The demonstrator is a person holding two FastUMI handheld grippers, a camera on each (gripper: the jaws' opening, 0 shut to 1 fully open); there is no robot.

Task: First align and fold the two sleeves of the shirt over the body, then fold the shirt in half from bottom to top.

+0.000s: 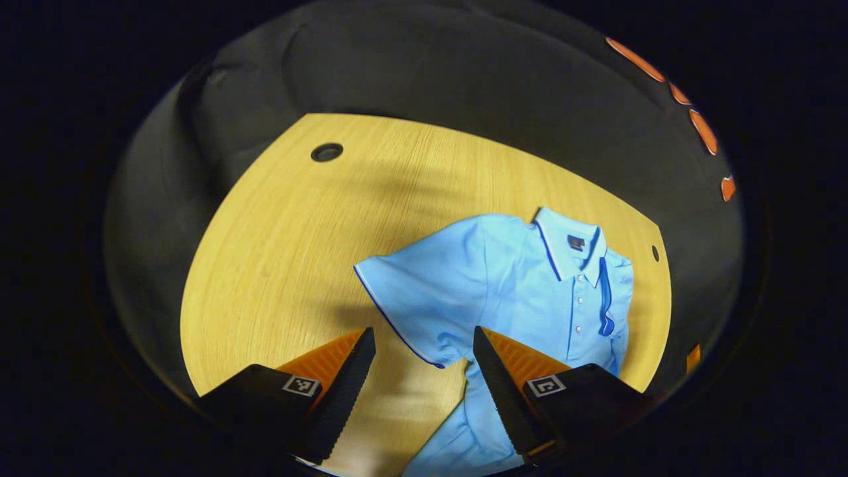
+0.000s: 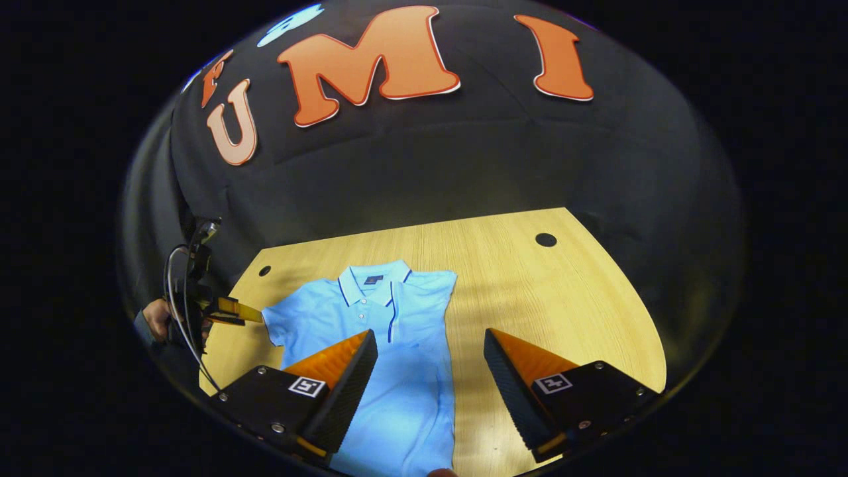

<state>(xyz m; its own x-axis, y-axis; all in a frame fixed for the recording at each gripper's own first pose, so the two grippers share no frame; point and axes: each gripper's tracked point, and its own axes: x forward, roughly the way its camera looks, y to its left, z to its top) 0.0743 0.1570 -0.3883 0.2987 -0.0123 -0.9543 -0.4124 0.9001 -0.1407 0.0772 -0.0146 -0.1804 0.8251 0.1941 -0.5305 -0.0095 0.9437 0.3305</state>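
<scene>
Both grippers' fingers gape, left gripper (image 1: 424, 338) over the shirt's (image 1: 523, 285) spread sleeve (image 1: 411, 291); grabbing one layer unevenly risks a crooked fold.

Square-marker housings (image 2: 301, 385), serrated fingers (image 2: 348, 391)

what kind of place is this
Probably a recording booth set up for a folding task: black cloth walls close in a bare wooden table, where a light blue polo shirt lies flat.
</scene>
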